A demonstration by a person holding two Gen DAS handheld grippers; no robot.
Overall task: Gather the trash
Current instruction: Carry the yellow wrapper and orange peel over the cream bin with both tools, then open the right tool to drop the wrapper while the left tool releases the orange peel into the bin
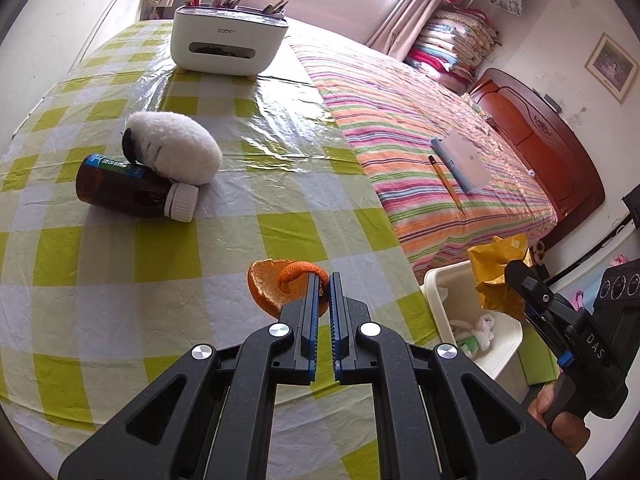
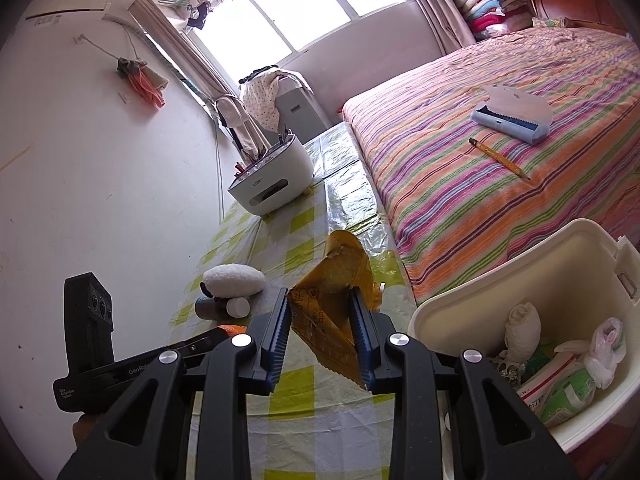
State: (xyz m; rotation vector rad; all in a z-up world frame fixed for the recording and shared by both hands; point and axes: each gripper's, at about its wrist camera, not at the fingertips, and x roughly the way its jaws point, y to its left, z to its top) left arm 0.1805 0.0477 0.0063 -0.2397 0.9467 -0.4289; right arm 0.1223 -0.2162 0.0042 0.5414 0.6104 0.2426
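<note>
Two hand-held grippers work over a table [image 1: 168, 248] spread with a green-and-white checked plastic cloth, a bed [image 1: 420, 120] with a striped cover running along its far side, ahead and to the right of both claws. A white trash bin [image 2: 560, 264] stands low at the table's edge, just right of the right gripper [image 2: 322, 316], with wads of white tissue, a plastic bag and green-and-white packaging already inside. A white desktop organizer [image 1: 230, 38] bristling with pens sits well ahead of the left gripper [image 1: 325, 292], at the table's far end. Nearer, ahead and to that claw's left, a white plush toy [image 1: 174, 148] rests against a brown bottle [image 1: 128, 190] lying on its side, white cap toward the camera.

On the bed lie a pale blue lint roller [image 2: 514, 114] and a yellow pencil [image 2: 500, 158], near each other.

The right gripper's jaws stand partly apart, clamped on a crumpled yellow wrapper [image 2: 332, 292] held above the cloth, just left of the bin. The left gripper's jaws are closed nearly together, pinching a curl of orange peel [image 1: 280, 284] at their tips; whether the peel is clear of the cloth cannot be told. A hand [image 1: 560, 420] grips the right tool's handle.
</note>
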